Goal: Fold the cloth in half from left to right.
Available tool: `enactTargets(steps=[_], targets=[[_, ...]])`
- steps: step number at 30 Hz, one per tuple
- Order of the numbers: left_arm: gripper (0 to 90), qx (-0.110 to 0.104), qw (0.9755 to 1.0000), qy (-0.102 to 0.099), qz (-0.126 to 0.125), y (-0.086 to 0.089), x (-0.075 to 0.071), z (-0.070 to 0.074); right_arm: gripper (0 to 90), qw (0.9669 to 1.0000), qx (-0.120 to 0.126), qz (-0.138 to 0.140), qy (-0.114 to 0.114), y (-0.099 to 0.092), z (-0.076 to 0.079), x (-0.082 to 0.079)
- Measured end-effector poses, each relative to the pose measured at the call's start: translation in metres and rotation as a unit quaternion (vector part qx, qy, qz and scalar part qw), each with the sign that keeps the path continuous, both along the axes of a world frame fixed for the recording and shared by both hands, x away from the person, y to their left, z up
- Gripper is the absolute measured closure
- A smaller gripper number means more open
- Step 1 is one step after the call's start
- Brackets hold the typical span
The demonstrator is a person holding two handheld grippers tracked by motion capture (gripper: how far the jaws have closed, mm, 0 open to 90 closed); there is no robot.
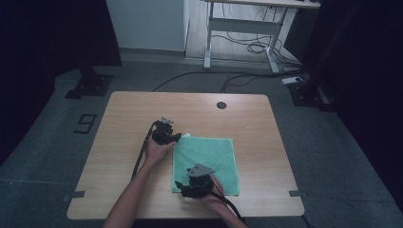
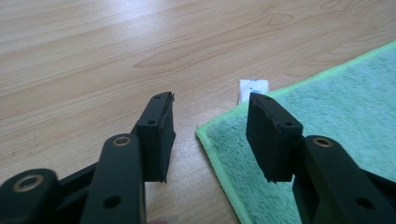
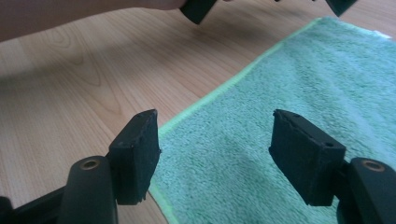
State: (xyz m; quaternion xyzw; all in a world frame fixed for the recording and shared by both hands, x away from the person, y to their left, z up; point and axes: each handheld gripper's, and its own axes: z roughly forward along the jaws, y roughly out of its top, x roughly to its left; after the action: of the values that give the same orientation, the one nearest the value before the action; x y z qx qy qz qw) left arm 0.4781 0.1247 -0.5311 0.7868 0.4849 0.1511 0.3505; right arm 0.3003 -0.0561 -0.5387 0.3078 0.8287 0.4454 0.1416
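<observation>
A: Nearest, low in the high view?
B: The left hand (image 1: 157,151) and its left gripper (image 1: 177,137) at the far left corner of the green towel (image 1: 209,159); the right gripper (image 1: 179,185) at its near left corner.
A: The setting?
B: A pale wood-grain table (image 1: 119,142), grey floor, a white desk frame (image 1: 247,28) with cables behind.
A: And the gripper views?
B: The left one shows a white tag (image 2: 253,89) at the fluffy towel's corner, jaws parted astride its edge. The right one's jaws gape wide over the hem.
</observation>
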Motion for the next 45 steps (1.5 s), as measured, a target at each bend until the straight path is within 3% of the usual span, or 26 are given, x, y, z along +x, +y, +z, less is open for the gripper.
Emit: enactTargets(steps=[5, 8, 15, 21, 28, 39, 45], targets=[[53.4, 0.004, 0.9999, 0.012, 0.004, 0.000, 0.003, -0.008, 33.7, 0.9999, -0.002, 0.015, 0.000, 0.008, -0.001, -0.002], [55.0, 0.005, 0.9999, 0.009, 0.003, -0.002, 0.003, -0.009, 34.0, 0.9998, -0.002, 0.019, 0.001, 0.010, -0.001, -0.004], [60.1, 0.035, 0.9994, 0.001, -0.001, -0.008, -0.002, -0.008, 34.3, 0.9997, -0.005, 0.024, 0.005, 0.012, -0.003, -0.007], [69.3, 0.026, 0.9996, -0.003, -0.005, -0.009, -0.005, -0.009, 35.9, 0.9990, -0.026, 0.036, 0.005, 0.018, -0.008, -0.011], [79.4, 0.013, 0.9998, 0.001, -0.011, -0.008, -0.007, -0.010, 46.8, 0.9974, -0.051, 0.049, 0.009, 0.024, -0.013, -0.013], [85.6, 0.003, 0.9999, 0.006, -0.013, -0.007, -0.008, -0.010, 78.6, 0.9979, -0.053, 0.035, 0.008, 0.020, -0.011, -0.014], [86.4, -0.006, 0.9999, 0.005, -0.013, -0.005, -0.010, -0.007, 84.4, 0.9985, -0.042, 0.032, 0.010, 0.017, -0.010, -0.015]])
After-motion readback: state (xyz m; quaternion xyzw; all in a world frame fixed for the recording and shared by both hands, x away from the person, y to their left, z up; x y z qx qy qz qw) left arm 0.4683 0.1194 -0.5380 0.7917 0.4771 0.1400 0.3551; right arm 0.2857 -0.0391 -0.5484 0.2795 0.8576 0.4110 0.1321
